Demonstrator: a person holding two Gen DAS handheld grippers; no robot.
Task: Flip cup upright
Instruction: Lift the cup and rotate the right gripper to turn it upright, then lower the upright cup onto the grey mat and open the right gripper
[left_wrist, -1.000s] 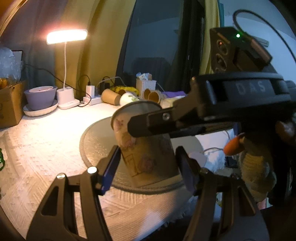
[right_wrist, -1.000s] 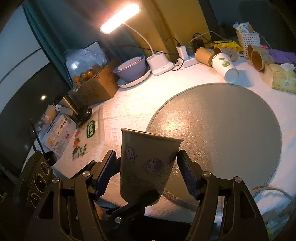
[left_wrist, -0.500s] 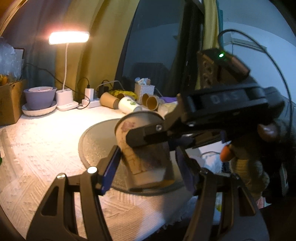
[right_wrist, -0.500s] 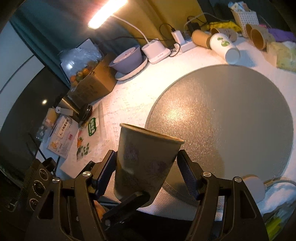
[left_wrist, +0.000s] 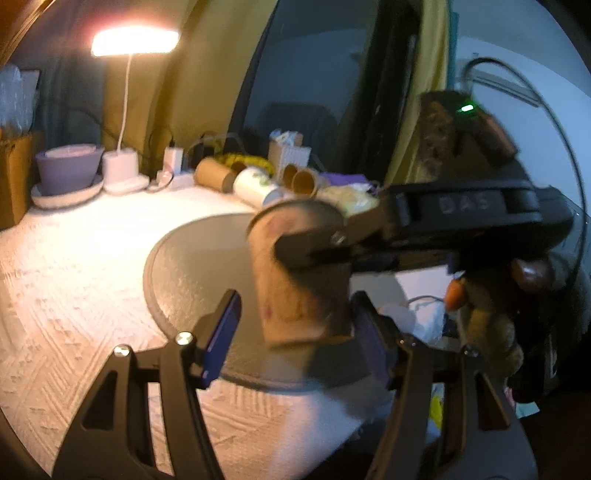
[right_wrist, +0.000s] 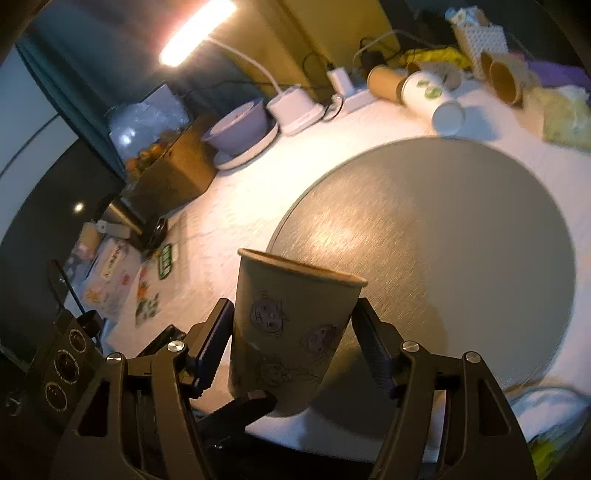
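Note:
A brown paper cup with cartoon prints (right_wrist: 291, 332) is held upright, rim up, above the near edge of the round grey mat (right_wrist: 461, 240). My right gripper (right_wrist: 293, 350) is shut on the cup, its pads pressing both sides. In the left wrist view the same cup (left_wrist: 299, 273) sits between the fingers of my left gripper (left_wrist: 295, 332), which is open: the left pad (left_wrist: 221, 336) stands clear of the cup. The right gripper's black body (left_wrist: 461, 229) crosses in front of the cup there. The left gripper's fingertip (right_wrist: 247, 410) shows under the cup in the right wrist view.
Several paper cups lie on their sides at the back (right_wrist: 432, 99). A lit desk lamp (right_wrist: 295, 107), a purple bowl on a plate (right_wrist: 240, 129), a cardboard box (right_wrist: 173, 177), a power strip and a white basket (right_wrist: 480, 40) line the far edge. The white cloth covers the table.
The cup has been turned to stand straighter and carried a little right and toward the mat's near edge. The left gripper has opened off it; the right keeps its hold.

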